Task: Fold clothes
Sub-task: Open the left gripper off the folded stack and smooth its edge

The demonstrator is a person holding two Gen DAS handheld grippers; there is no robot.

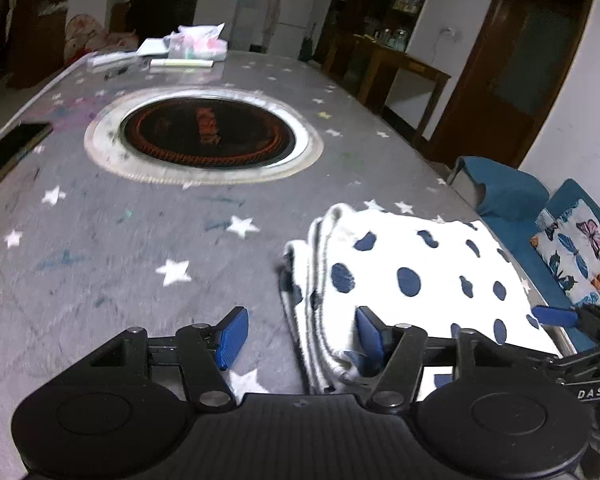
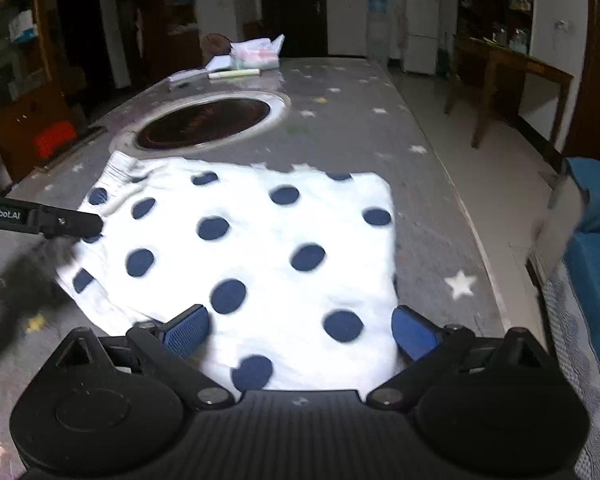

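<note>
Hovering at the bottom of the left wrist view, the left gripper is standing with its two blue pads spread and nothing pressed between them: the left pad is sitting over bare table, while the right pad is lying at the near folded edge of the one garment — a white cloth with dark blue dots, folded into a stack in the lower right of that frame. In the right wrist view the right gripper is also standing released, its two pads apart, with the garment's near edge lying between and under them in the lower centre; whether either pad is touching the cloth cannot be told.

The grey table, printed with white stars, is carrying the cloth, and one round dark burner with a pale ring is sitting in the upper centre. Beyond it, at the far end, one plastic bag is lying beside some papers.

Only the left wrist view is showing the dark phone at the left edge and the butterfly cushion at the right — only the right wrist view is showing the garment's whole spread.
</note>
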